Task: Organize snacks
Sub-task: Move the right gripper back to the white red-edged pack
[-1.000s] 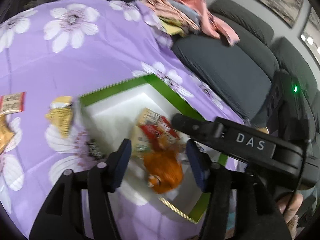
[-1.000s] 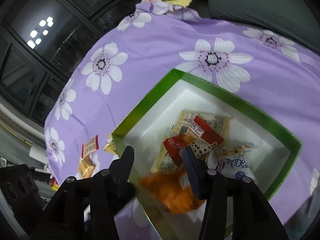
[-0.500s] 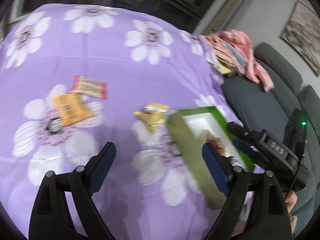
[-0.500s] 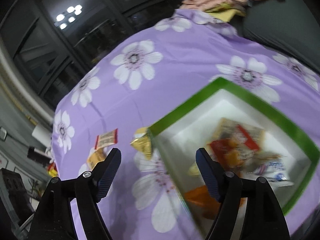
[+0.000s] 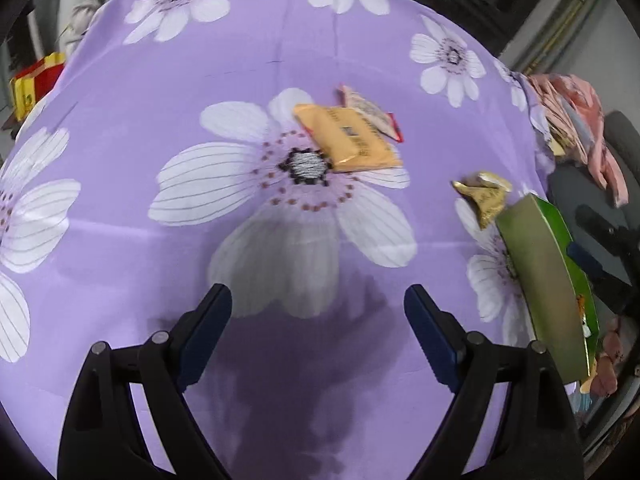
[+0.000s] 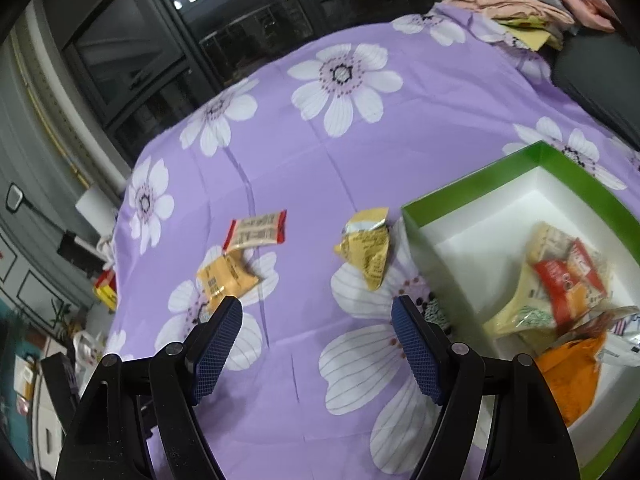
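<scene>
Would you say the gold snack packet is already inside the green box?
No, the gold snack packet lies on the purple cloth beside the green box.

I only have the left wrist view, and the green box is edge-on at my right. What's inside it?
Observer: The right wrist view looks into the green box: several snack packets are piled at its near end, among them an orange packet and a red packet.
Operator: How many snacks are left out on the cloth?
Observer: Three: a gold packet beside the box's corner, a yellow packet, and a red-edged packet just behind it.
Operator: Is the right claw holding anything?
Observer: No. The right claw is open and empty over the purple cloth, its jaws having just opened.
</scene>
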`<act>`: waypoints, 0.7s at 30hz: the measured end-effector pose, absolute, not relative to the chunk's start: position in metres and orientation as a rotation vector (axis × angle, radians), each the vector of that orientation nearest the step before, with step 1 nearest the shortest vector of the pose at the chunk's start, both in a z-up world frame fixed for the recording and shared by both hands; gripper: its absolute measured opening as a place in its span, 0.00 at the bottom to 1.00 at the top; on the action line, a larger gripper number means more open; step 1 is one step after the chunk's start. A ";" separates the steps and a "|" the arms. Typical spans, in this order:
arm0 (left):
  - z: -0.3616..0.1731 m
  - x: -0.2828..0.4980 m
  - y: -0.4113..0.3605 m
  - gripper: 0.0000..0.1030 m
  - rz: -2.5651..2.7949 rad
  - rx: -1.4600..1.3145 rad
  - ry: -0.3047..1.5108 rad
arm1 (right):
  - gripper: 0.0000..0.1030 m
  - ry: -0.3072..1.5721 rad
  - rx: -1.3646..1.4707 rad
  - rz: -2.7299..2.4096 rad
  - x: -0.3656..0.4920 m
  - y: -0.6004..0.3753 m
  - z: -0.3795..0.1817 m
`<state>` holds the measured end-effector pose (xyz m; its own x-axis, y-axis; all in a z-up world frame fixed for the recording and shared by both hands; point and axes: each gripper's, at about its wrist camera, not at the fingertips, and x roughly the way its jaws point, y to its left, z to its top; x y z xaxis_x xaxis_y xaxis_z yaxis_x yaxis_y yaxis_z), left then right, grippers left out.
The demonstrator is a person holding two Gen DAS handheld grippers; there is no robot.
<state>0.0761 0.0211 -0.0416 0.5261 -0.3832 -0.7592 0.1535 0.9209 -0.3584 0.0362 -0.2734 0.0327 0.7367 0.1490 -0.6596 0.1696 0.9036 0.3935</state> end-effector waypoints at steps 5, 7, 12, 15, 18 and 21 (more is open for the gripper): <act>-0.034 0.075 0.029 0.86 -0.330 -0.276 0.917 | 0.75 0.782 0.460 -0.019 0.039 -0.269 0.024; -0.032 0.074 0.034 0.86 -0.320 -0.274 0.905 | 0.75 0.783 0.463 -0.023 0.039 -0.268 0.023; -0.028 0.076 0.047 0.86 -0.293 -0.316 0.886 | 0.75 0.784 0.452 -0.010 0.041 -0.263 0.022; -0.025 0.076 0.052 0.86 -0.283 -0.329 0.873 | 0.75 0.799 0.450 0.007 0.042 -0.256 0.019; -0.023 0.078 0.056 0.86 -0.272 -0.328 0.866 | 0.75 0.820 0.474 0.061 0.045 -0.250 0.019; -0.023 0.080 0.060 0.86 -0.275 -0.346 0.871 | 0.75 0.848 0.450 0.093 0.051 -0.238 0.021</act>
